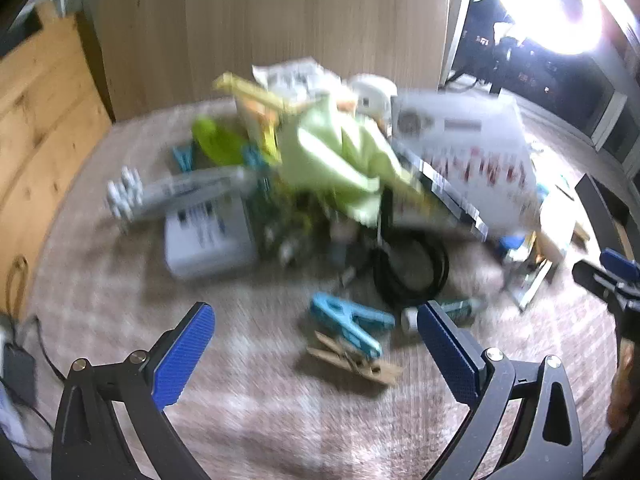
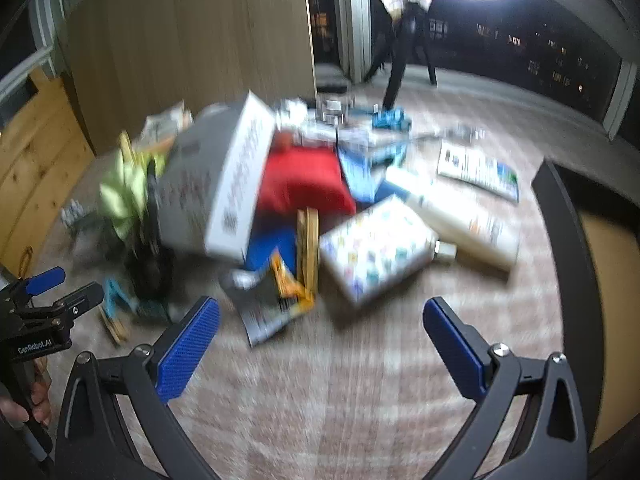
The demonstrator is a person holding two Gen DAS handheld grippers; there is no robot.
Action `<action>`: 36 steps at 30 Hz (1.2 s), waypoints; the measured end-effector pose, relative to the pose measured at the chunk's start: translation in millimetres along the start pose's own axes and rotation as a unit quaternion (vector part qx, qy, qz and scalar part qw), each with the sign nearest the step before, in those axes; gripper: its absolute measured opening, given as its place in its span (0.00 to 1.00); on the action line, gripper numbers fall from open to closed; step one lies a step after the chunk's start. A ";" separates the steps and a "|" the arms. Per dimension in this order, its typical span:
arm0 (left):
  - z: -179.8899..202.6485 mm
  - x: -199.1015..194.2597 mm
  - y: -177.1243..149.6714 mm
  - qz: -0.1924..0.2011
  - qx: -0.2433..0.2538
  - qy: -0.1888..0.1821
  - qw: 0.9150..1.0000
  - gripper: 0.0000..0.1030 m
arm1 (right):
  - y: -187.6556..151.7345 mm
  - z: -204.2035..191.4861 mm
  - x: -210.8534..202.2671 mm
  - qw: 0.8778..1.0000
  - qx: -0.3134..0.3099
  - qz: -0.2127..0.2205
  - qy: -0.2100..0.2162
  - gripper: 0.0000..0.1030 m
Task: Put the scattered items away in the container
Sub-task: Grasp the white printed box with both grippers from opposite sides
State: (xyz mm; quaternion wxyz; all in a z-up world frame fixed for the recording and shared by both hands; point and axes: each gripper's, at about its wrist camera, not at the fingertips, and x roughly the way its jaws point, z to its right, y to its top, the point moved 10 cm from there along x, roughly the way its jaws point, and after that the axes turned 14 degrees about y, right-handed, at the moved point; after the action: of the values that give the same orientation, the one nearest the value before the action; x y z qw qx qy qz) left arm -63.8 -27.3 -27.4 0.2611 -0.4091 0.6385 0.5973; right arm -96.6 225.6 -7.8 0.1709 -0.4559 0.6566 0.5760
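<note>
Clutter lay heaped on the rug [image 1: 280, 420]: a green cloth [image 1: 340, 160], a white box [image 2: 236, 184], a blue clip [image 1: 348, 320]. Both the left gripper [image 1: 316, 360] and right gripper [image 2: 320, 356] hovered with fingers apart, empty, seemingly choosing. The container I couldn't identify for certain.

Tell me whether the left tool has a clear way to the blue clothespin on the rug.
Probably yes: the left tool is open, and the blue clothespin lies just ahead, with only a wooden clothespin touching it.
</note>
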 end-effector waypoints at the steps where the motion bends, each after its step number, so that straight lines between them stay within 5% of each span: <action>1: -0.2 -3.6 7.8 0.008 0.004 0.000 1.000 0.98 | 11.3 -2.4 -3.7 1.000 -0.006 0.006 0.000 0.99; 10: 28.7 -39.0 106.2 0.066 0.064 -0.069 0.993 0.95 | 79.6 -39.2 -11.0 0.998 -0.042 0.017 0.031 0.97; 14: 54.2 -30.7 129.6 0.052 0.097 -0.103 0.989 0.92 | 88.9 -47.9 -2.9 0.998 -0.043 0.005 0.050 0.91; 17: 72.4 -14.5 130.9 0.040 0.126 -0.118 0.984 0.87 | 89.0 -47.6 5.3 0.998 -0.039 -0.006 0.055 0.86; 21: 89.4 11.6 130.3 0.015 0.150 -0.131 0.980 0.73 | 86.4 -41.2 21.6 0.997 -0.014 -0.032 0.072 0.66; 36: 122.4 53.0 121.0 -0.050 0.200 -0.225 0.952 0.73 | 78.8 -33.9 73.3 0.990 0.037 -0.080 0.107 0.57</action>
State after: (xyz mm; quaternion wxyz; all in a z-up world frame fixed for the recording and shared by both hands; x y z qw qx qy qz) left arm -211.8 75.1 -22.9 0.5043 -0.2349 0.6479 0.5204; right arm -187.6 159.1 -6.0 0.1620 -0.5595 0.6533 0.4837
